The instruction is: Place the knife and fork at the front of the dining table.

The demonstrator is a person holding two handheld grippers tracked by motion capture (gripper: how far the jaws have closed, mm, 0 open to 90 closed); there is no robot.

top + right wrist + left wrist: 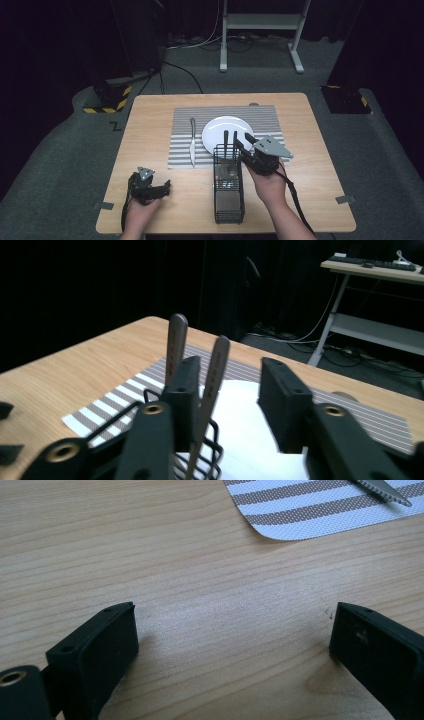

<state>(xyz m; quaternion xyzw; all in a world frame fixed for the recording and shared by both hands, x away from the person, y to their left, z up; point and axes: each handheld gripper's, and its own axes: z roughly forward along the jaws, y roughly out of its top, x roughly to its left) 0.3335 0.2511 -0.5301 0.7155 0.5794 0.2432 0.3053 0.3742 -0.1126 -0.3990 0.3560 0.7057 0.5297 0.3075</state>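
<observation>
Black jaws of the right gripper (227, 405) stood partly open around a utensil handle (212, 380) in the wire caddy (228, 190), apparently to lift it; left gripper (235, 650) rested wide open, empty.

The left gripper (232, 645) hovers low over the bare wooden table (150, 555), its two black jaws rising from the bottom corners and standing wide apart, with nothing but pale wood grain between them. The left jaw is angled inward and a brass-coloured screw hole sits at its base in the corner. At the top right, a rounded corner of a striped placemat (310, 510) lies flat on the wood, and the serrated blade tip of a knife (385, 489) rests on it at the frame's edge.
</observation>
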